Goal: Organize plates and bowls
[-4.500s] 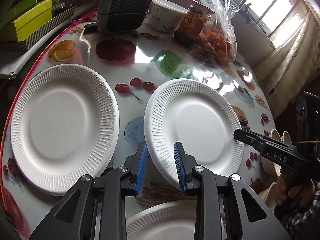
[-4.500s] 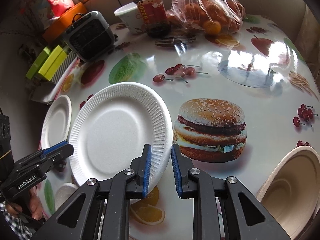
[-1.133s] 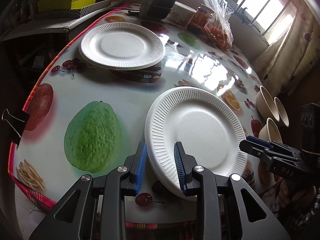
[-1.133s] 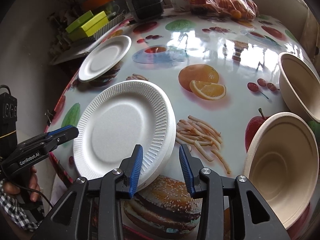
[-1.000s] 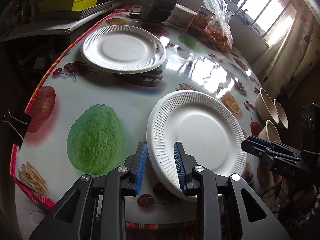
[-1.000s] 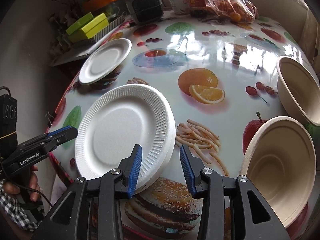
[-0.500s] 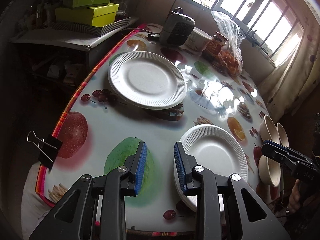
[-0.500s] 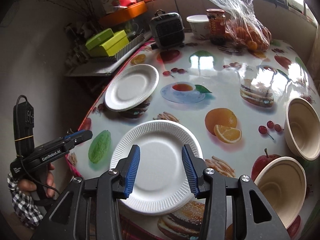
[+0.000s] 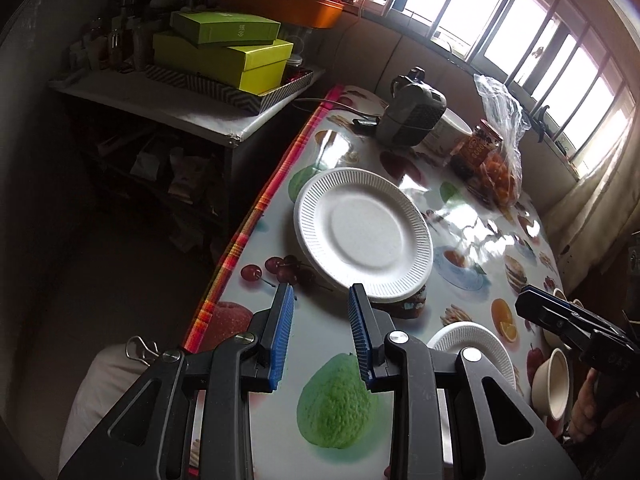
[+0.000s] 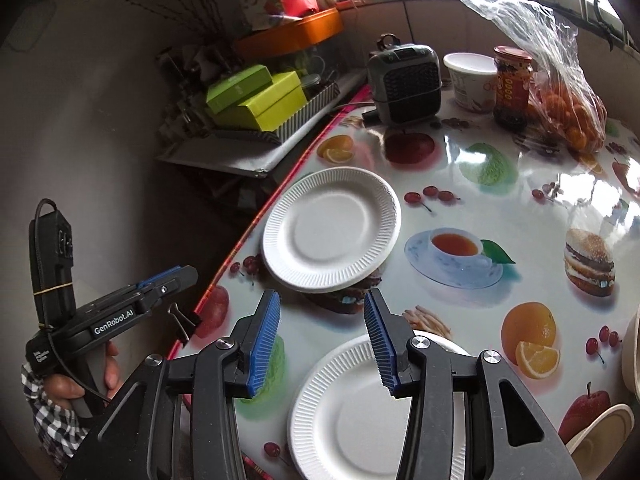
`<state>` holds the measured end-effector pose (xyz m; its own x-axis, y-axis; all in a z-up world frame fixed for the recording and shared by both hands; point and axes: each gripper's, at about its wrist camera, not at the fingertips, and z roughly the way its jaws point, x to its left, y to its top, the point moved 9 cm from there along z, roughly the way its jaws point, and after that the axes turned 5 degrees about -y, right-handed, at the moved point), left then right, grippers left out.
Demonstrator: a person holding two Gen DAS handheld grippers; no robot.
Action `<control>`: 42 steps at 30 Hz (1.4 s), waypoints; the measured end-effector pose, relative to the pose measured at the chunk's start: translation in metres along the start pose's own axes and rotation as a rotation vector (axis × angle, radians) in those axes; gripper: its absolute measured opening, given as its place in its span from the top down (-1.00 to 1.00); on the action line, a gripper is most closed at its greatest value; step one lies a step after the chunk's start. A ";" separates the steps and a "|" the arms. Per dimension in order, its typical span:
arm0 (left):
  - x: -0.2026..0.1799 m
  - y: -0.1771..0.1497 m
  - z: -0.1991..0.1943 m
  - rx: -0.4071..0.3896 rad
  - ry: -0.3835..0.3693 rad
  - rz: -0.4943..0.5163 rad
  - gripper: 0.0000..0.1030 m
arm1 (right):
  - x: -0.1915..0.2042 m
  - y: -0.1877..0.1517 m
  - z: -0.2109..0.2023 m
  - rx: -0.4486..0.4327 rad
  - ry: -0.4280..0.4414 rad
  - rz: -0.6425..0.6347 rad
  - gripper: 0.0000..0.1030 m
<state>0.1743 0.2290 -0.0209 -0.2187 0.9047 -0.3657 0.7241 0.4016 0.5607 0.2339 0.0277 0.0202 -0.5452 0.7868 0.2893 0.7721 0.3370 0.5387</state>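
A single white paper plate [image 9: 364, 236] [image 10: 332, 232] lies near the table's left edge. Closer to me, a stack of white plates [image 10: 360, 420] [image 9: 472, 344] rests flat on the fruit-print tablecloth [image 10: 480, 200]. My left gripper [image 9: 320, 336] hovers open above the cloth, short of the far plate, with nothing between its blue pads. My right gripper [image 10: 322, 344] hangs open above the far rim of the stack, also empty. Each gripper shows in the other's view: the left gripper [image 10: 188, 276] and the right gripper [image 9: 524, 302]. Beige bowls [image 9: 556, 384] [image 10: 600, 420] stand at the right.
At the table's far end stand a grey heater [image 10: 404, 80], a white tub [image 10: 468, 76], a jar [image 10: 512, 84] and a bag of oranges [image 10: 560, 92]. Green boxes [image 10: 256, 100] sit on a side shelf to the left. A binder clip [image 10: 184, 322] grips the table's edge.
Both grippers have let go of the near plate and pulled back and up from it. That plate now lies on the stack, and the far plate has come into fuller view.
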 end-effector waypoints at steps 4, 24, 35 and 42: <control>0.009 0.015 0.004 -0.005 0.006 -0.014 0.42 | 0.011 0.020 0.019 -0.005 0.005 -0.007 0.16; 0.021 0.041 0.094 0.115 -0.014 -0.035 0.42 | -0.061 0.055 0.113 0.099 -0.137 0.122 0.16; 0.021 0.042 0.115 0.139 -0.026 -0.052 0.43 | -0.079 0.050 0.129 0.133 -0.128 0.159 0.22; 0.019 0.042 0.120 0.144 -0.034 -0.065 0.43 | -0.078 0.048 0.135 0.145 -0.113 0.164 0.35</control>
<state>0.2795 0.2460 -0.0935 -0.2476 0.8711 -0.4241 0.7958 0.4325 0.4239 0.3572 0.0523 -0.0831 -0.3753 0.8872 0.2683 0.8904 0.2647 0.3702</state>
